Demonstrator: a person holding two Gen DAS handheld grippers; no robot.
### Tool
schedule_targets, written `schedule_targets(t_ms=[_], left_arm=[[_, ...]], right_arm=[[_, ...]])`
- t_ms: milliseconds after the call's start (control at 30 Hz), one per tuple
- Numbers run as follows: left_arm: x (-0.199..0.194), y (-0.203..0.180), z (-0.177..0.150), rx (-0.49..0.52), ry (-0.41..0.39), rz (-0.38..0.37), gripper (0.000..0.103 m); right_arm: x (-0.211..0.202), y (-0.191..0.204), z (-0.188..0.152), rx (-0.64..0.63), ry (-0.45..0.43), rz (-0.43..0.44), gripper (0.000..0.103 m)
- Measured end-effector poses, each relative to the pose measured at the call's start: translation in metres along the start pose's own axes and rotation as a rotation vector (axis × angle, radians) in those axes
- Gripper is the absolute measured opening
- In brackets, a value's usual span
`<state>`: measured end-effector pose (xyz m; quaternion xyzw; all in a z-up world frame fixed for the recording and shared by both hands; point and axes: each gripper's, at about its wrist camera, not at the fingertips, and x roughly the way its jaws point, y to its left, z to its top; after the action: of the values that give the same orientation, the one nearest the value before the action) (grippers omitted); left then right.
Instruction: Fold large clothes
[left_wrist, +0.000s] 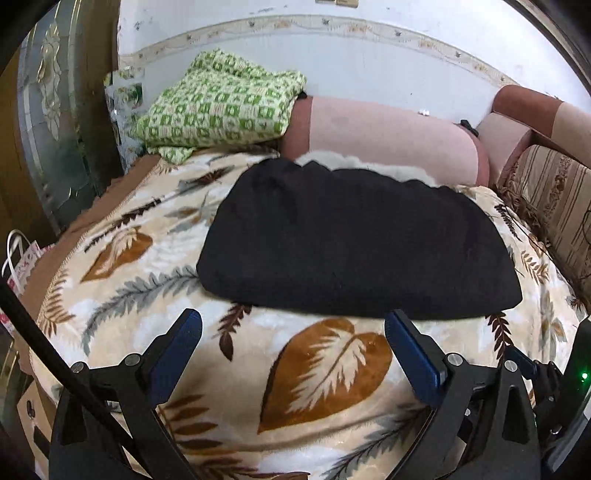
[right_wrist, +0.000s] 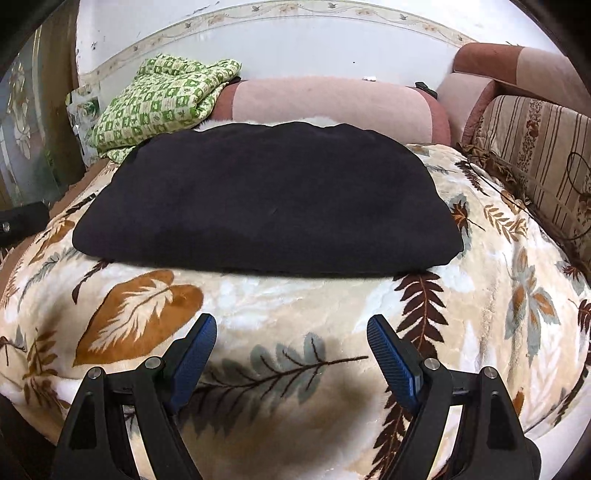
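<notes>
Across the whole lower field of both views spreads a plush cream blanket (left_wrist: 325, 373) printed with brown, ochre and grey leaves; it covers the sofa seat and serves as the working surface. Behind it run a pink and rust-brown backrest cushion (left_wrist: 373, 129) and, at the right, a striped floral cushion (right_wrist: 532, 147) against the sofa arm. A white wall with a patterned border strip (right_wrist: 295, 11) closes the scene.

On the blanket, towards the backrest, lies the black garment (right_wrist: 266, 199). It is folded into a broad, flat, roughly trapezoidal pad, wider at its near edge than at its far edge. Its surface is matt, dark and nearly featureless, with only faint creases. The near edge is a thick, rounded fold that casts a thin shadow on the blanket. A strip of white fleecy material (left_wrist: 369, 162) shows just past the far edge.

At the left rear, a green-and-white checked cloth (left_wrist: 225, 107) sits bunched against the backrest, apart from the black garment.

Both grippers hover over bare blanket on the near side of the garment, short of its near edge. The left gripper (left_wrist: 293, 350) has its blue-padded fingers spread wide with nothing between them. The right gripper (right_wrist: 291, 354) likewise stands spread and empty.
</notes>
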<state>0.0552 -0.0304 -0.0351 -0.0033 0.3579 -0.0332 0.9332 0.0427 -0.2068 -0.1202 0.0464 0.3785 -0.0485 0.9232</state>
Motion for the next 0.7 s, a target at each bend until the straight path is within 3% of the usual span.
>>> schedule_targets(t_ms=[700], left_arm=[[0.016,-0.012,-0.014,0.040,0.049,-0.006,0.099]], right_arm=[[0.006,0.001,-0.002,0.001,0.029,-0.040,0.087]])
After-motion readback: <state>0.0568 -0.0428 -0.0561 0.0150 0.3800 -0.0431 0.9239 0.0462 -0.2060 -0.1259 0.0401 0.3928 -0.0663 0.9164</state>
